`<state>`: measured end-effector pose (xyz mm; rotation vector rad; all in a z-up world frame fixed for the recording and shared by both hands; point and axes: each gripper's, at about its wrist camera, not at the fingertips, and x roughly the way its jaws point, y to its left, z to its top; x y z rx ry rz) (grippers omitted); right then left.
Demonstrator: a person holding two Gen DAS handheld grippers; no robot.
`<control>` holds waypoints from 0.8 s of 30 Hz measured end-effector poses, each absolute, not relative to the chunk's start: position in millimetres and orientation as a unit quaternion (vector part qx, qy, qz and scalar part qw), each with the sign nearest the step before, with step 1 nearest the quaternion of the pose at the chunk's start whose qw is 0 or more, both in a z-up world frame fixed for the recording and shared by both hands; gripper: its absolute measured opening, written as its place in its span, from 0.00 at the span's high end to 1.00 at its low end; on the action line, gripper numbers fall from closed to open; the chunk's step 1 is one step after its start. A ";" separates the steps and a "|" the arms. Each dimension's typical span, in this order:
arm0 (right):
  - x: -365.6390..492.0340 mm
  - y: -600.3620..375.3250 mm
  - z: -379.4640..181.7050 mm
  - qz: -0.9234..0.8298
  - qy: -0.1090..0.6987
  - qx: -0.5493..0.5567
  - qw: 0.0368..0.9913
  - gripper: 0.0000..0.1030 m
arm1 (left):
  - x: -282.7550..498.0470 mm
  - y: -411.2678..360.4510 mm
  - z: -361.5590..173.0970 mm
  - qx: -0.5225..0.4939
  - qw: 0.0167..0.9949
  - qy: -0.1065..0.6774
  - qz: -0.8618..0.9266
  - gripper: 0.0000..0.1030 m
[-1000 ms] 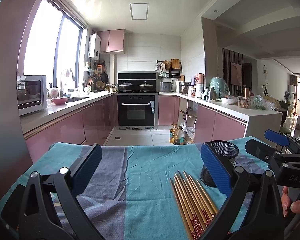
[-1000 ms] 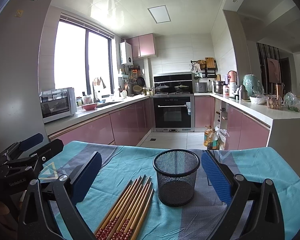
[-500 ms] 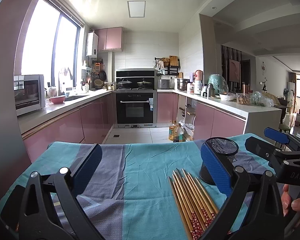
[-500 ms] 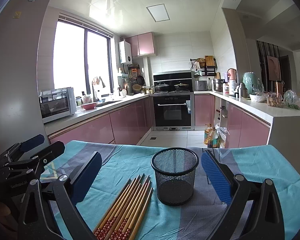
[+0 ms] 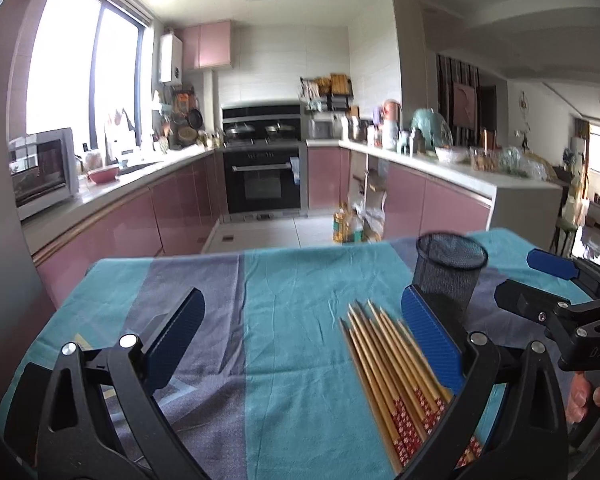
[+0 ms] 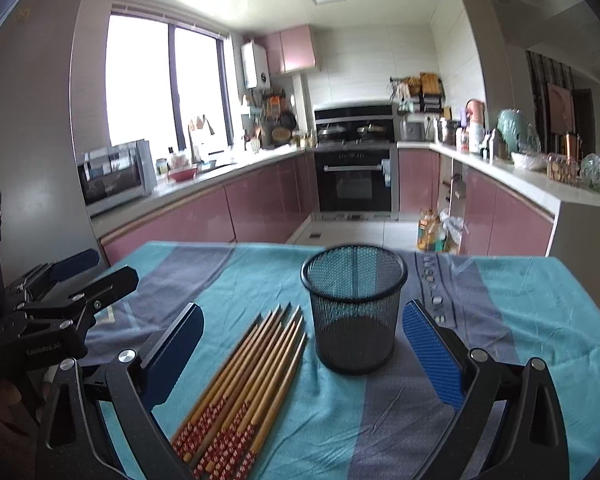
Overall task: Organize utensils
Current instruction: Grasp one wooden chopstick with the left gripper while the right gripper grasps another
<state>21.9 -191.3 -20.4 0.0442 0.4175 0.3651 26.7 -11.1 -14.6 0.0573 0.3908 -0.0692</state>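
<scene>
The biggest worry was the black wire-mesh cup. It looked light and had nothing in it, so a bump from a finger or a stick pushed in crooked could have knocked it over. The bundle of wooden chopsticks with red patterned ends lay close together in a row, touching side by side. If you had pinched one, its neighbours could have rolled away or come up with it. They are thin and smooth, so I think one could also have slipped out of the pads. The teal and grey striped tablecloth had small wrinkles, and it could have bunched up under a low finger.

Your right gripper was wide open and held nothing. It hung low over the near edge of the table, pointing at 12 o'clock. The mesh cup stood upright just ahead between its fingers, a bit toward 1 o'clock, and the chopsticks lay toward 7 o'clock of the cup, with their tips pointing near it.

Your left gripper was also wide open and empty. It pointed at 12 o'clock over bare cloth, with the chopsticks at its 3 o'clock side, partly under its right finger.
</scene>
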 end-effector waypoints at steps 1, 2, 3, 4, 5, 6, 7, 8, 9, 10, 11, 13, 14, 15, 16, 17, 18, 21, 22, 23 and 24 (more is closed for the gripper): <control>24.6 -188.6 -25.3 0.185 0.223 0.015 0.957 0.07 | 30.9 -10.7 -18.1 0.031 0.977 0.207 -0.038 0.11; 28.2 -186.4 -29.0 0.188 0.239 0.010 0.953 0.08 | 36.0 -10.0 -22.7 0.034 0.973 0.225 -0.045 0.15; 31.0 -184.4 -33.7 0.192 0.253 0.007 0.948 0.12 | 40.3 -9.1 -27.4 0.038 0.968 0.241 -0.052 0.15; 34.6 -182.1 -39.4 0.198 0.271 0.004 0.942 0.18 | 43.8 -9.4 -31.8 0.041 0.965 0.252 -0.056 0.18; 38.0 -179.8 -44.9 0.201 0.289 0.001 0.936 0.20 | 47.9 -10.5 -36.5 0.047 0.961 0.265 -0.060 0.22; 42.0 -178.4 -51.7 0.201 0.308 -0.001 0.930 0.25 | 51.5 -12.2 -41.3 0.053 0.957 0.277 -0.066 0.23; 44.9 -177.1 -56.2 0.202 0.323 -0.002 0.925 0.31 | 54.6 -14.0 -46.7 0.056 0.954 0.284 -0.072 0.23; 47.7 -176.9 -61.5 0.203 0.336 -0.003 0.920 0.33 | 57.9 -16.7 -52.4 0.061 0.950 0.295 -0.081 0.25; 50.7 -175.0 -66.6 0.204 0.351 -0.004 0.914 0.38 | 61.4 -19.3 -58.0 0.064 0.946 0.305 -0.088 0.26; 52.8 -173.9 -70.7 0.205 0.359 -0.007 0.911 0.41 | 65.4 -23.3 -63.9 0.067 0.941 0.319 -0.096 0.27; 54.7 -172.2 -74.4 0.206 0.367 -0.009 0.907 0.42 | 68.8 -25.9 -68.5 0.070 0.936 0.330 -0.102 0.30; 57.7 -169.0 -79.7 0.211 0.382 -0.011 0.900 0.45 | 77.4 -30.4 -77.6 0.075 0.929 0.347 -0.109 0.34; 58.3 -167.4 -82.1 0.214 0.387 -0.011 0.897 0.47 | 82.3 -32.6 -83.5 0.078 0.923 0.358 -0.114 0.36; 59.3 -165.2 -83.4 0.215 0.392 -0.011 0.894 0.50 | 85.4 -34.4 -88.2 0.078 0.920 0.365 -0.116 0.36; 61.6 -166.3 -83.9 0.217 0.397 -0.012 0.892 0.53 | 88.5 -34.0 -92.1 0.076 0.917 0.373 -0.119 0.37; 62.2 -165.1 -85.5 0.218 0.401 -0.015 0.890 0.53 | 93.2 -34.3 -97.7 0.074 0.913 0.383 -0.122 0.38; 63.9 -164.7 -86.5 0.216 0.403 -0.017 0.889 0.55 | 96.9 -36.3 -103.3 0.072 0.910 0.390 -0.123 0.39; 67.1 -162.6 -91.0 0.215 0.413 -0.020 0.885 0.61 | 99.4 -35.9 -110.6 0.068 0.901 0.409 -0.127 0.43; 67.6 -163.5 -91.4 0.214 0.414 -0.019 0.885 0.62 | 100.1 -35.7 -111.4 0.066 0.898 0.416 -0.129 0.45; 68.3 -163.5 -91.9 0.215 0.415 -0.019 0.884 0.63 | 101.6 -36.6 -113.7 0.066 0.896 0.419 -0.130 0.46; 68.4 -163.8 -91.9 0.216 0.416 -0.019 0.883 0.64 | 102.7 -37.3 -114.4 0.067 0.896 0.419 -0.130 0.46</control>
